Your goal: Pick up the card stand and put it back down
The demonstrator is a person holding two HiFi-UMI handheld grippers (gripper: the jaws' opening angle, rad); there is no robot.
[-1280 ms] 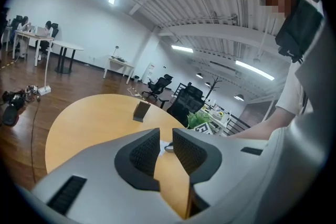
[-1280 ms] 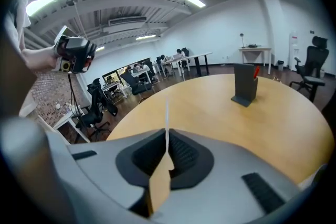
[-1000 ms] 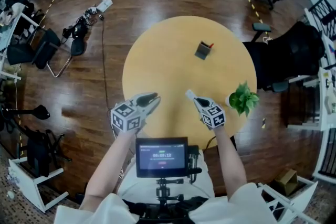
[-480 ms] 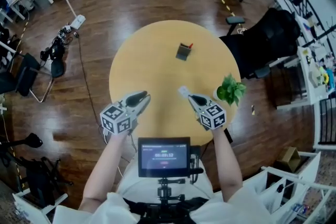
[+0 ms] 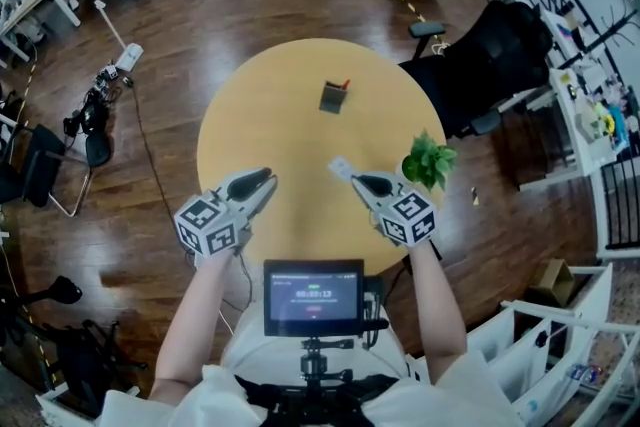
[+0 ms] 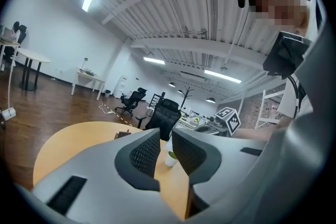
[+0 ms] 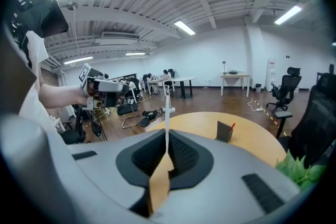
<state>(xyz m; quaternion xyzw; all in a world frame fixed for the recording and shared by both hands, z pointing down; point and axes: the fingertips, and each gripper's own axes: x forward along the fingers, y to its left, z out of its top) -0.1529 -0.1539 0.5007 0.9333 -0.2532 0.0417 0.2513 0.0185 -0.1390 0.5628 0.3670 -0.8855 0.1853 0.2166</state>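
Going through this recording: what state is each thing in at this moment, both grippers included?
Left gripper: jaws apart, empty.
Right gripper: shut on thin white card.
Dark grey card stand: upright on round yellow table, untouched.
Small green potted plant: upright at the table's edge.

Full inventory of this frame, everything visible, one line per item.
table: one, round, tan, centre of the wooden floor.
card stand: one, dark grey with a red bit, far half of the table.
potted plant: one, green, table's right edge.
card: one, white, pinched in the right tool.
office chair: one, black, right of the table; more further off.
screen: one, black, at the person's chest.
left tool: grey, jaws slightly apart, empty, over the table's near side.
right tool: grey, shut on the card.
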